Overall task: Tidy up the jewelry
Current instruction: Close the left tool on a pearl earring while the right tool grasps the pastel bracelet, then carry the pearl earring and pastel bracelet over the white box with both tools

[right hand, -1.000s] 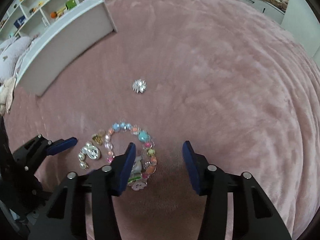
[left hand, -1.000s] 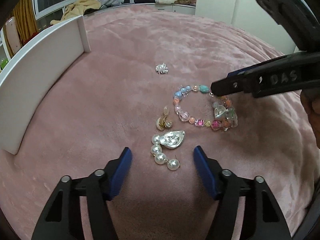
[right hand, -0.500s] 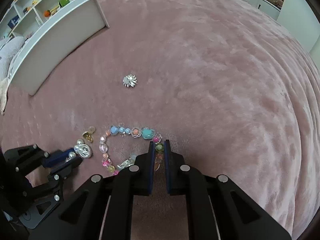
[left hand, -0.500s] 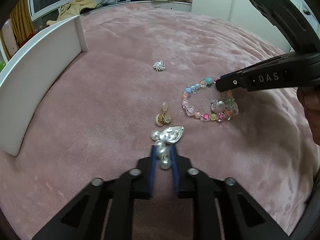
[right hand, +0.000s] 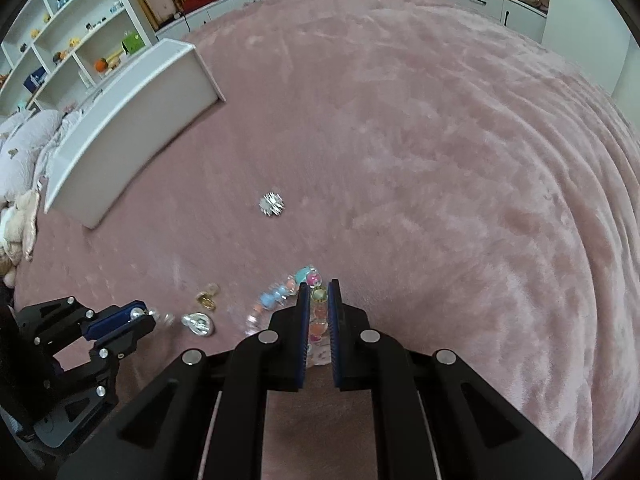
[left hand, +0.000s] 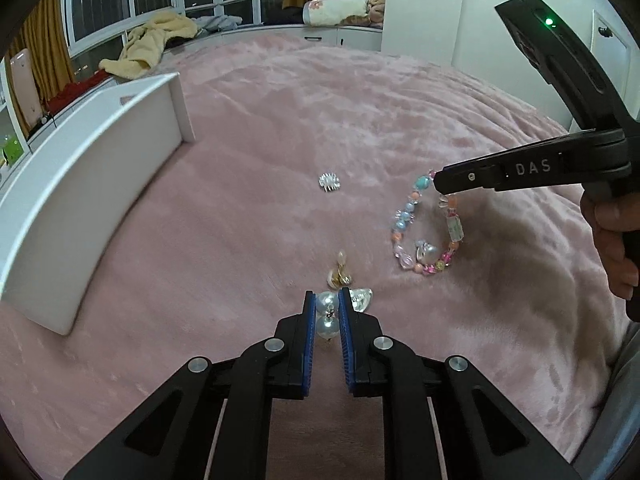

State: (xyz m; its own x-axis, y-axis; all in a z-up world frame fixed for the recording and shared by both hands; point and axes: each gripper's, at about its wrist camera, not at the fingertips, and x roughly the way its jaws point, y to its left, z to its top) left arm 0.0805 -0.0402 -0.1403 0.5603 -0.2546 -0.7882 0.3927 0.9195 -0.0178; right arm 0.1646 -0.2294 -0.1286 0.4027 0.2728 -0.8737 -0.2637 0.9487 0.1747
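Note:
My left gripper [left hand: 326, 304] is shut on the pearl earring [left hand: 327, 316], whose silver heart end [left hand: 361, 299] sticks out to the right; it also shows in the right wrist view [right hand: 198, 324]. My right gripper [right hand: 319, 294] is shut on the colourful beaded bracelet [right hand: 318, 320] and holds it lifted, so it hangs from the tips in the left wrist view [left hand: 424, 236]. A small gold earring [left hand: 340, 274] lies just beyond the left gripper. A silver flower brooch [left hand: 329, 182] lies further out on the pink blanket [left hand: 260, 220].
A white open box [left hand: 80, 200] stands on the blanket at the left, also in the right wrist view [right hand: 132, 128]. White shelves [right hand: 60, 40] with small items are beyond the bed at far left. A hand [left hand: 612, 232] holds the right gripper.
Both grippers went from open to shut, the left on the pearl earring and the right on the bracelet. The bracelet has since risen off the blanket and hangs stretched from the right gripper.

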